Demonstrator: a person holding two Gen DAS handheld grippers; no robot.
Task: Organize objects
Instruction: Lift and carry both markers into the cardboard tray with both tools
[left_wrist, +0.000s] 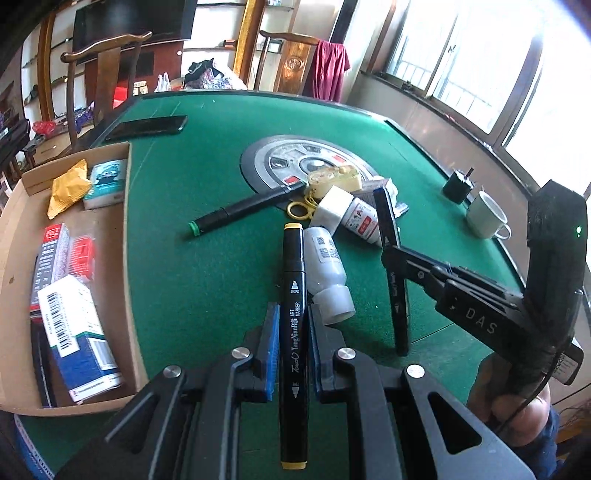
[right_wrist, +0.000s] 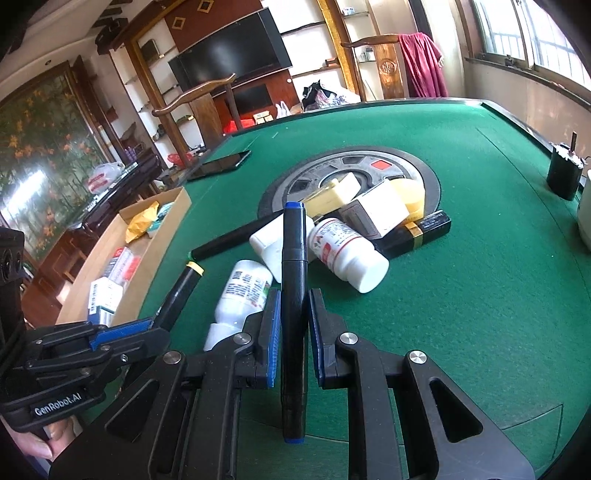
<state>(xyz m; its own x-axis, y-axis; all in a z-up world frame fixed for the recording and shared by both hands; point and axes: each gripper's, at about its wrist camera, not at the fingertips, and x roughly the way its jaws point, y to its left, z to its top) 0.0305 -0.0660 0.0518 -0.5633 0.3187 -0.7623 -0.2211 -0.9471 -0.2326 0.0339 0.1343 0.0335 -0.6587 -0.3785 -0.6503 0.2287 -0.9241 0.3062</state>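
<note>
Partly hidden — green-capped marker runs under the white bottle.

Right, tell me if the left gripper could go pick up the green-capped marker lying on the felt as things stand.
Probably not yet. The left gripper is shut on the yellow-capped marker, so its jaws are occupied. The green-capped marker itself lies open on the felt, with nothing on top of it.

Bare green felt tabletop lies open between the brown cardboard box and the heap at the middle: white plastic bottles, a green-capped black marker and a cream-yellow case. Far right, a dark cylinder and white mug crowd the edge.
</note>
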